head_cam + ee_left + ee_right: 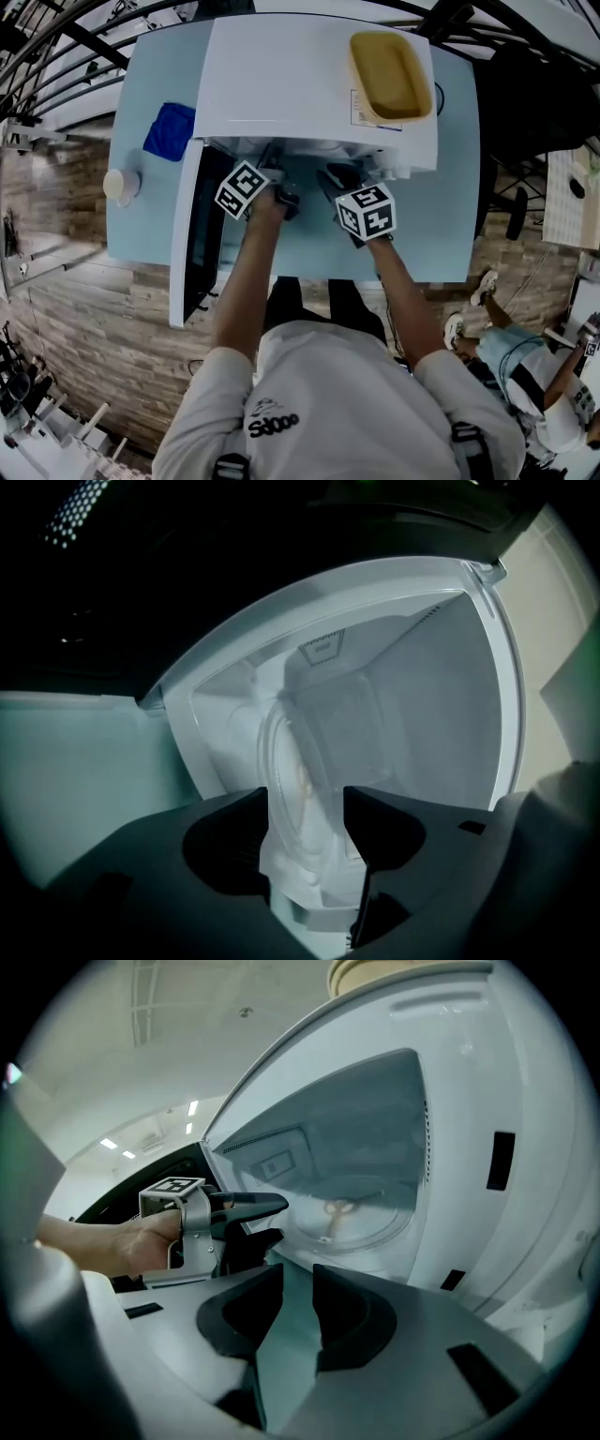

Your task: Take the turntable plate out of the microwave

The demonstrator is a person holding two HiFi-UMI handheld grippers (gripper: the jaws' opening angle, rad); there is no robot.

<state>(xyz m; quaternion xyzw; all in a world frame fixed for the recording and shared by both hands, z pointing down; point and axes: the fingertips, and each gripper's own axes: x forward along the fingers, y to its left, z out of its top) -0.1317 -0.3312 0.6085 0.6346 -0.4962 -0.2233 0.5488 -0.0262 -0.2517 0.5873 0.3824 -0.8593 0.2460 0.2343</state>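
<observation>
A blue cloth [170, 130] lies at the left end of the bench [150, 94], beside the white microwave [319, 84], whose door [183, 244] hangs open on the left. The left tongs [306, 797] stand wide at the cavity mouth. The glass turntable plate [300, 752] lies on the cavity floor just beyond their tips, ungripped. The right tongs [297, 1274], narrowed with nothing between them, hover just outside the opening. A yellow tray [386, 75] sits atop the microwave's right side.
</observation>
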